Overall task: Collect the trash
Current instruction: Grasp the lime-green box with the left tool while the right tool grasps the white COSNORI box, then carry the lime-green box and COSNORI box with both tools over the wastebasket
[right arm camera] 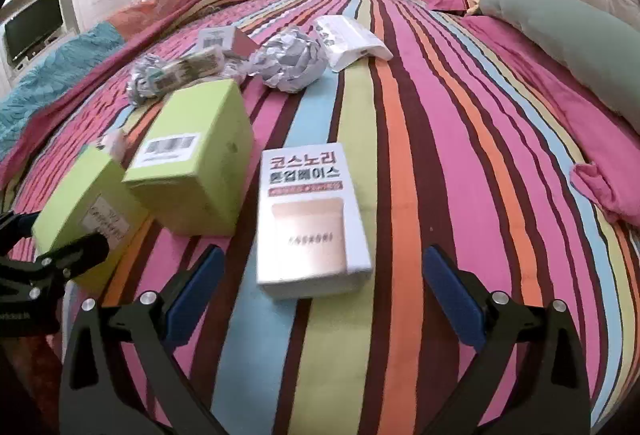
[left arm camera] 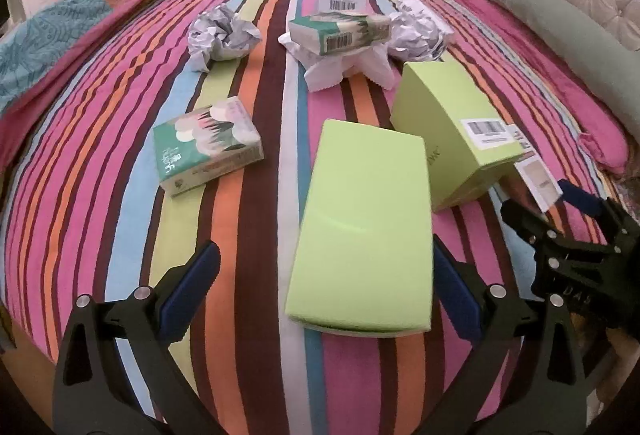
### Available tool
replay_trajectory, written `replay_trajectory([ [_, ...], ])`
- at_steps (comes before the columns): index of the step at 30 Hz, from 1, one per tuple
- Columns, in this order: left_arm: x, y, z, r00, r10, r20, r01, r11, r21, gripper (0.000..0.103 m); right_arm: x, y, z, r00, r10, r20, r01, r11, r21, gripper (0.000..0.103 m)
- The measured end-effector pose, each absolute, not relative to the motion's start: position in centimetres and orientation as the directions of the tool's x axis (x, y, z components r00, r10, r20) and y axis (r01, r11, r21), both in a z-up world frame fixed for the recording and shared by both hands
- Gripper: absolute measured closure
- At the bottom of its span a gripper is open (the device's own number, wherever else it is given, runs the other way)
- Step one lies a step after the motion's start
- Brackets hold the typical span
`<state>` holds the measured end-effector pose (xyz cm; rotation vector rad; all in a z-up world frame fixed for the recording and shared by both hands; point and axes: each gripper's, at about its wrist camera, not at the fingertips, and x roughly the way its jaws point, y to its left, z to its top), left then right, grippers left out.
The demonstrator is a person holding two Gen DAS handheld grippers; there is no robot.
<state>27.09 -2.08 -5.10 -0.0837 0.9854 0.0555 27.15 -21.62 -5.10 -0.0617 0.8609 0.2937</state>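
Trash lies scattered on the striped bed (left arm camera: 120,163). The left claw (left arm camera: 324,295) is wide open around a flat green box (left arm camera: 360,227); the right claw (right arm camera: 324,287) gapes just short of a white box (right arm camera: 308,219). Beyond: a second green box (left arm camera: 452,131), two paper balls (left arm camera: 220,35), two tissue packs (left arm camera: 208,143).

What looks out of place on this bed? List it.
Litter on the striped bedspread: two green boxes, a white box, tissue packs and crumpled paper balls, lying at odd angles.
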Motion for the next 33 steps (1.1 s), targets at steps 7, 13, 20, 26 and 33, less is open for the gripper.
replay_trajectory([
  [7, 27.7, -2.3, -5.4, 0.547, 0.026, -0.837, -0.084, 0.996, -0.025, 0.006, 28.5, -20.9, -5.3, 0.598, 0.235, -0.767, -0.323, 0.946, 0.039, 0.034],
  [13, 27.8, -2.4, -5.7, 0.527, -0.044, -0.848, -0.046, 0.996, -0.080, 0.053, 28.6, -20.6, -5.1, 0.581, 0.248, -0.775, -0.328, 0.943, 0.055, 0.058],
  [20, 26.9, -2.3, -5.2, 0.541, -0.028, -0.840, -0.031, 0.998, -0.053, 0.053, 27.3, -22.6, -4.4, 0.563, 0.298, -0.770, -0.253, 0.950, 0.183, 0.058],
  [26, 24.7, -1.2, -4.3, 0.550, -0.032, -0.834, -0.007, 0.999, -0.043, 0.053, 23.3, -25.8, -3.6, 0.565, 0.343, -0.750, -0.152, 0.937, 0.314, 0.058],
  [33, 20.2, 0.6, -3.5, 0.544, -0.089, -0.834, 0.018, 0.995, -0.094, 0.053, 18.3, -27.0, -3.2, 0.547, 0.365, -0.753, -0.123, 0.925, 0.359, 0.058],
])
